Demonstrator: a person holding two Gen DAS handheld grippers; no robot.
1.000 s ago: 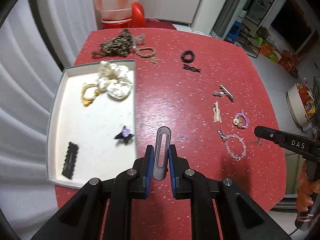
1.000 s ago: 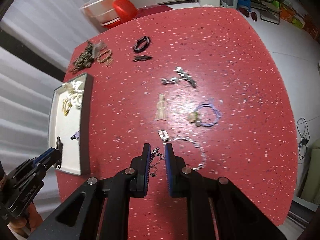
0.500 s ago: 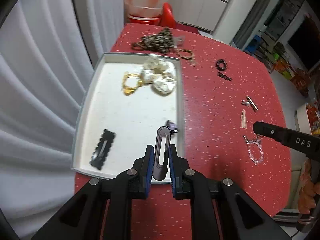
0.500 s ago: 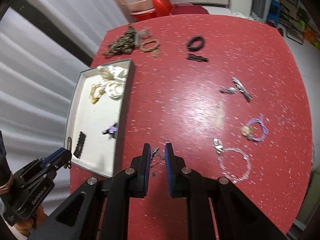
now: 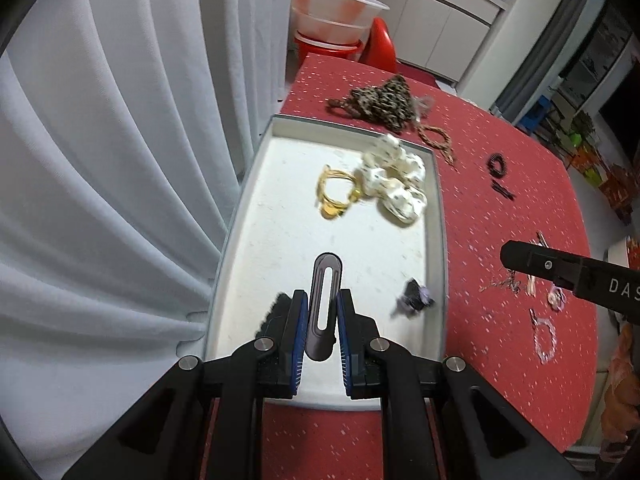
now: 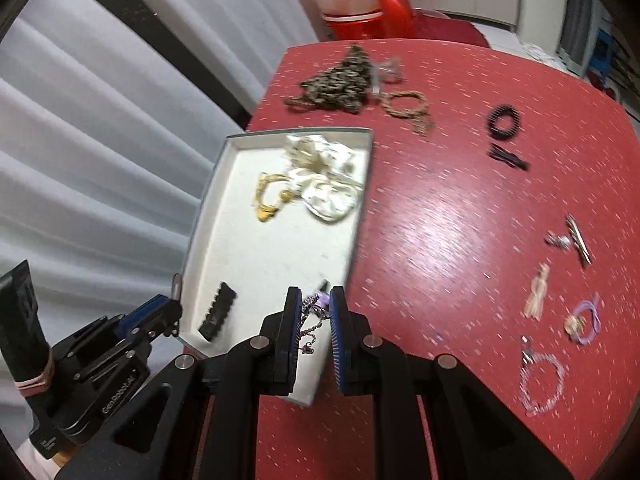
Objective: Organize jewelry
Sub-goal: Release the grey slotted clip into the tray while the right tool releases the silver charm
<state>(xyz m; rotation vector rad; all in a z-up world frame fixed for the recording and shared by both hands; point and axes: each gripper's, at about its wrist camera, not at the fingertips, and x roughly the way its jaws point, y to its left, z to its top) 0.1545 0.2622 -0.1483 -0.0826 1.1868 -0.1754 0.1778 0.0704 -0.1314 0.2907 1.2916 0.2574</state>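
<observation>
While the left claw (image 5: 323, 322) pinches a grey slotted clip (image 5: 323, 305) and the right claw (image 6: 314, 322) a thin chain (image 6: 310, 322), both have swung over the tray (image 5: 256, 184) — off the red tabletop (image 6: 460, 208).

surface: red speckled table (image 6: 440, 220) | left edge: shallow white tray (image 6: 362, 184) | far end: leopard-print fabric heap (image 6: 340, 80), braided bracelet (image 6: 404, 104) | middle: black beaded ring (image 6: 503, 122), black clip (image 6: 508, 158) | right: silver clips (image 6: 572, 238), beige bow (image 6: 538, 290), purple hair tie (image 6: 586, 318), crystal bracelet (image 6: 540, 384)
</observation>
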